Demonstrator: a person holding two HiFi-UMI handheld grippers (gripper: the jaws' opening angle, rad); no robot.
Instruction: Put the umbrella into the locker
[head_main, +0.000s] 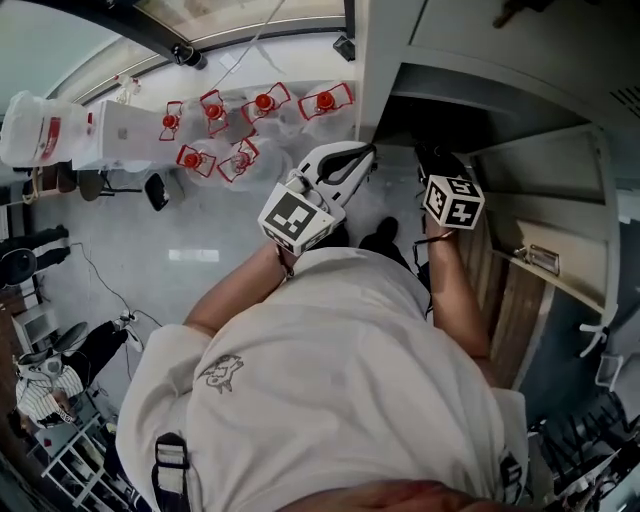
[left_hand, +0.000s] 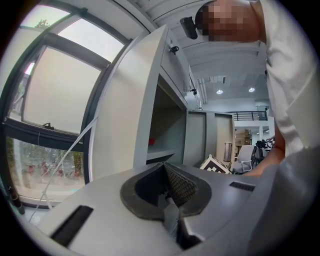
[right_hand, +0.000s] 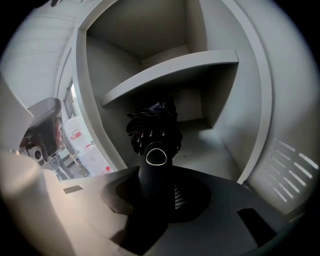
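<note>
Standing at an open grey locker (right_hand: 240, 115), a person in a white shirt (head_main: 340, 380) holds one claw in each hand.

Item 1, right claw (right_hand: 157, 194): clenched on the handle end of a black folded umbrella (right_hand: 152, 132). The handle stands up between the two jaws, with a pale ring around its butt facing the camera. A marker cube (head_main: 455, 200) rides on this claw, which is seen in the head view at the locker's mouth.

Item 2, umbrella: gripped by the right claw, with its bunched canopy end pointing away into the locker. That end lies in the compartment under the shelf (right_hand: 170, 70) and above the compartment floor (right_hand: 212, 145). Whether the tip touches the floor or the back wall cannot be told.

Item 3, left claw (left_hand: 167, 192): jaws closed together with nothing between them. It is held level beside the locker's outer side wall, clear of the opening. Its marker cube (head_main: 298, 215) shows in the head view just in front of the person's chest.

Item 4, locker: grey metal, with one shelf dividing the open bay into an upper and a lower compartment. A panel with louvre slots (right_hand: 290, 165) is at the right edge of the right gripper view.

Item 5, surroundings: clear water jugs with red caps (head_main: 263, 103) are grouped on the floor (head_main: 200, 250) to the left of the locker. A large window (left_hand: 55, 85) is beyond the left claw.
</note>
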